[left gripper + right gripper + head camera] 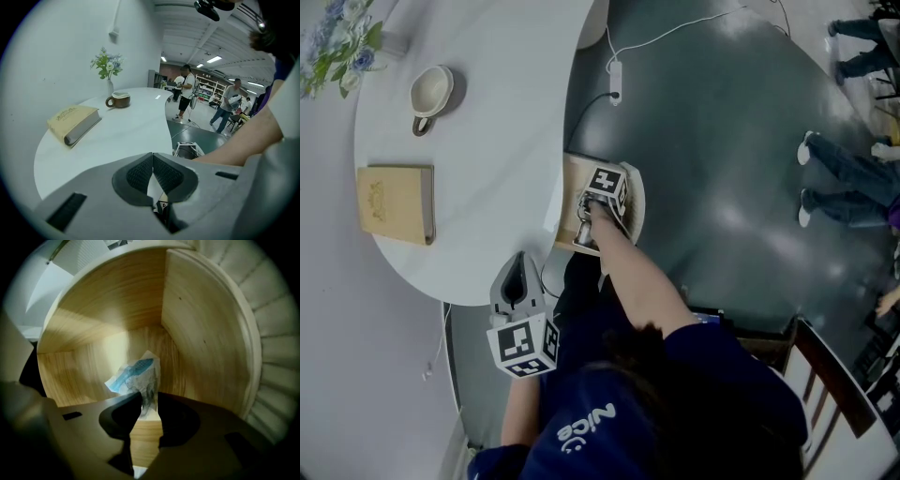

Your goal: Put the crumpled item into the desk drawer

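Right gripper (pixel 146 401) jaws stand apart, released; the crumpled item (pixel 133 376) sits at their tips, inside the drawer (pixel 117 301). I judge it light and soft; any fold gives hold. Left gripper (pixel 153 171) is clenched, empty.

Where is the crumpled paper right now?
In the right gripper view, the crumpled paper sits inside the wooden drawer, near its far corner, right at the tips of the right gripper, whose jaws are parted.

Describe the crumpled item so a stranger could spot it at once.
Start at the rounded white table; an open light wooden drawer sticks out under its edge. Near its far corner lies the crumpled white paper with blue print, at the tips of the right gripper's parted jaws. It is the only thing visible in the drawer.
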